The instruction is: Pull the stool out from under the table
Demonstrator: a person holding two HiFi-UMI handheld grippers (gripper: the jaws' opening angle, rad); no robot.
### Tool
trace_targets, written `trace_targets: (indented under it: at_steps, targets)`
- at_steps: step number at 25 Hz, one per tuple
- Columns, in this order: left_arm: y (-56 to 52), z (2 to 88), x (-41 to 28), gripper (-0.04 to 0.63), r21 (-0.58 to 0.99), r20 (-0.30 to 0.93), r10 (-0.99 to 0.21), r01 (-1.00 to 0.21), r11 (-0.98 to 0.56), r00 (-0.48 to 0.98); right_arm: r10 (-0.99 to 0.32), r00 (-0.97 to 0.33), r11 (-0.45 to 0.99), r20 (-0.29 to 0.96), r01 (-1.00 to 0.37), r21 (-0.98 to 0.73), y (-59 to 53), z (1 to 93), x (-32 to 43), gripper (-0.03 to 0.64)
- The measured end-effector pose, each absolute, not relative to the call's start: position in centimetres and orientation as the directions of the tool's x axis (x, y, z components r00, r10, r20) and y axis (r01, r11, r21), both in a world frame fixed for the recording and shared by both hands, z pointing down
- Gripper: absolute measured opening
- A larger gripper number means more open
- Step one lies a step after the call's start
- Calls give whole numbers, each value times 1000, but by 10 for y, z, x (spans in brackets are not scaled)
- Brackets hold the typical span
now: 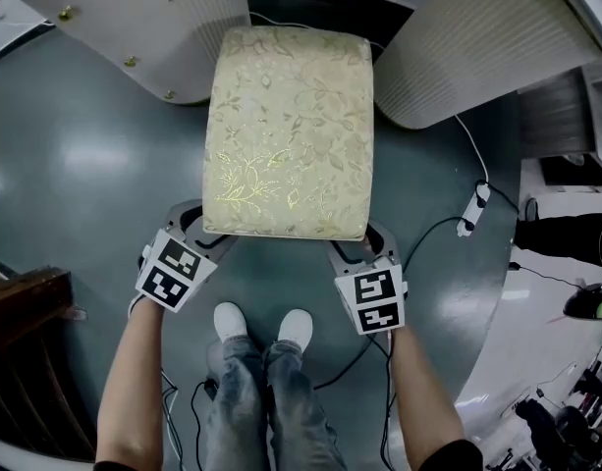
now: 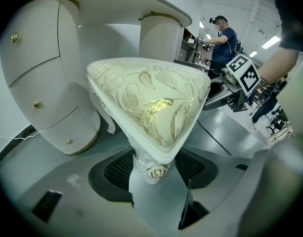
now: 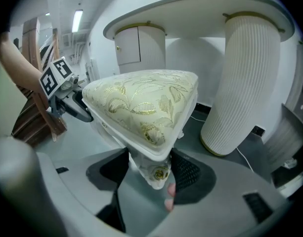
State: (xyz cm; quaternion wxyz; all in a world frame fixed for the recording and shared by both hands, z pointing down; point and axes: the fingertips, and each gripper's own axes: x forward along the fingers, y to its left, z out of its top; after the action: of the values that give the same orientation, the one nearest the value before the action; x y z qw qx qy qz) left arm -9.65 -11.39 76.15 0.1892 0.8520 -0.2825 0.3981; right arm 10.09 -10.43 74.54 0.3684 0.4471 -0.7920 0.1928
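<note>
**A:** Head view first. Where is the stool (image 1: pixel 289 130)?

**B:** On the grey floor (image 1: pixel 75 165). Its far edge sits at the gap between the pedestals of the white bench (image 1: pixel 114 18), and its near edge is just ahead of the person's shoes (image 1: pixel 261 327). The left tool (image 1: pixel 204 222) and right tool (image 1: pixel 364 245) sit at its two near corners.

**A:** Left gripper view?

**B:** The left tool (image 2: pixel 152 174) is clamped on the left front leg (image 2: pixel 141 164), with ribbed pads either side of a carved gold rosette. The seat is padded cream brocade with shiny gold leaves. It looks soft, so it's a poor place to squeeze.

**A:** Right gripper view?

**B:** The same: the right tool (image 3: pixel 150 177) is closed on the right front leg (image 3: pixel 160 173). The glossy painted legs look stiff but slippery. I'd guess the stool is moderately heavy, so drag it evenly by both legs.
</note>
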Motion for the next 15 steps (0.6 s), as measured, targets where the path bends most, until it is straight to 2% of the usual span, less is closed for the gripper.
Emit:
trace_targets:
  at_steps: [15]
  targets:
    - [-113, 754, -100, 268, 144, 804, -266, -609, -780, 532, -517, -314, 519, 796, -855, 0, -100, 742, 97, 324]
